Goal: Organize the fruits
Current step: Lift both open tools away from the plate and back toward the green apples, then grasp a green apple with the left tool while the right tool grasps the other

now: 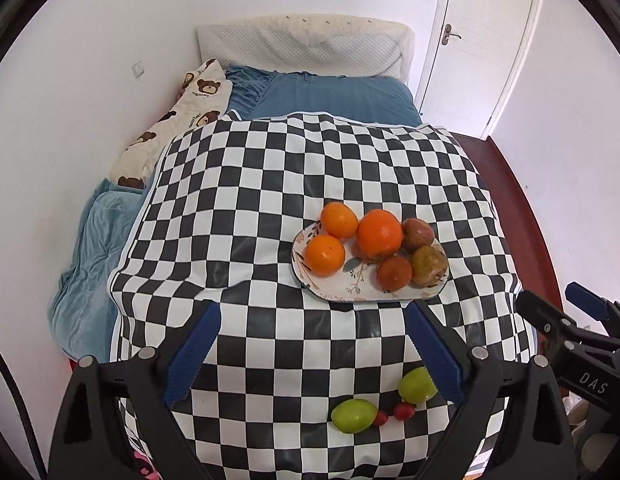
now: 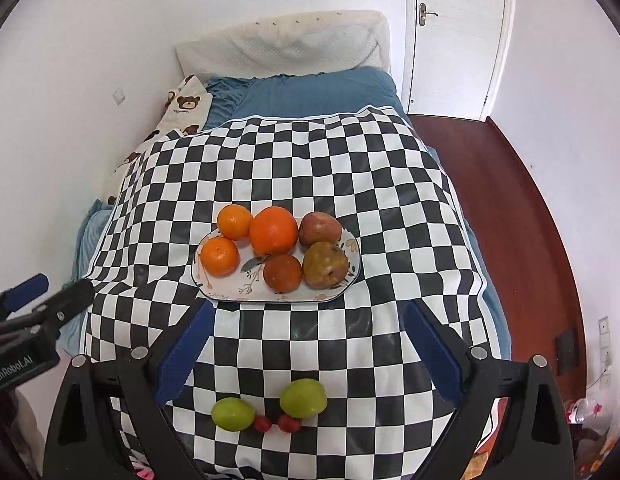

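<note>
A white floral plate (image 1: 342, 288) (image 2: 225, 290) on the checkered cloth holds three oranges (image 1: 380, 233) (image 2: 273, 230), a dark red-orange fruit (image 1: 394, 273) (image 2: 282, 273), a reddish apple (image 1: 418, 234) (image 2: 320, 229) and a brownish pear (image 1: 429, 266) (image 2: 325, 265). Nearer to me on the cloth lie two green fruits (image 1: 354, 415) (image 2: 303, 398) with two small red fruits (image 1: 404, 411) (image 2: 289, 423) between them. My left gripper (image 1: 310, 352) is open and empty, above the cloth in front of the plate. My right gripper (image 2: 305, 352) is open and empty too.
The black-and-white checkered cloth (image 1: 269, 208) (image 2: 310, 168) covers a bed with blue bedding (image 1: 330, 96) and a bear-print quilt (image 1: 181, 120) by the left wall. A white door (image 2: 458, 36) and red-brown floor (image 2: 510, 200) lie to the right.
</note>
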`<state>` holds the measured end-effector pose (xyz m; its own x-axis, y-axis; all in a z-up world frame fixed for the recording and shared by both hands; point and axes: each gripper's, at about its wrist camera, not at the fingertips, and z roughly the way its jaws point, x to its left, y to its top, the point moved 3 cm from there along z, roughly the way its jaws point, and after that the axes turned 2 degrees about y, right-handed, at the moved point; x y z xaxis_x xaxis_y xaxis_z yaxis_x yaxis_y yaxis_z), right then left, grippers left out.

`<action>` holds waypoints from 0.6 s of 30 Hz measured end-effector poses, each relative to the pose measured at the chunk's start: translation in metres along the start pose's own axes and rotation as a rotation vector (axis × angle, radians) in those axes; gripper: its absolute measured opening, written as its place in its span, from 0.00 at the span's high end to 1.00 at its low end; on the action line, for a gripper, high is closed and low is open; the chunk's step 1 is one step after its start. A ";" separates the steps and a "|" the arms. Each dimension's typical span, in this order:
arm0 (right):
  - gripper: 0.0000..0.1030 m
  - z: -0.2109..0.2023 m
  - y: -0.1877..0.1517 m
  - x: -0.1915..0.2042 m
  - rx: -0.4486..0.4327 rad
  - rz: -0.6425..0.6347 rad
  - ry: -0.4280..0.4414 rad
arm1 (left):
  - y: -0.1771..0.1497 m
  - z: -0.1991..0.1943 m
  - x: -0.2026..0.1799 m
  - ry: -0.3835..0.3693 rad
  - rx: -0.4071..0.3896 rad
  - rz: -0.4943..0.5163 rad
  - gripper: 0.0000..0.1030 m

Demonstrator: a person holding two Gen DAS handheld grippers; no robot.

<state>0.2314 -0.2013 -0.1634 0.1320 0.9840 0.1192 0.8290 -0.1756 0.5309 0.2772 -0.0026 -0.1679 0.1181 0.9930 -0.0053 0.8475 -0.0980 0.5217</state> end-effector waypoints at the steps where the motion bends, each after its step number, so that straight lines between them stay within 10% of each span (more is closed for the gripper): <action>1: 0.05 -0.001 -0.002 -0.001 0.002 0.010 0.006 | -0.003 0.001 -0.002 -0.004 0.005 0.000 0.09; 10: 0.05 0.027 -0.035 -0.027 0.111 0.090 0.031 | -0.033 0.037 -0.014 -0.003 0.103 0.021 0.01; 18: 0.05 0.107 -0.096 -0.057 0.358 0.230 0.170 | -0.098 0.115 -0.026 -0.011 0.370 0.074 0.01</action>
<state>0.2028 -0.2371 -0.3108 0.2683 0.8967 0.3519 0.9281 -0.3385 0.1550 0.2509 -0.0266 -0.3166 0.1894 0.9818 0.0106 0.9660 -0.1883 0.1770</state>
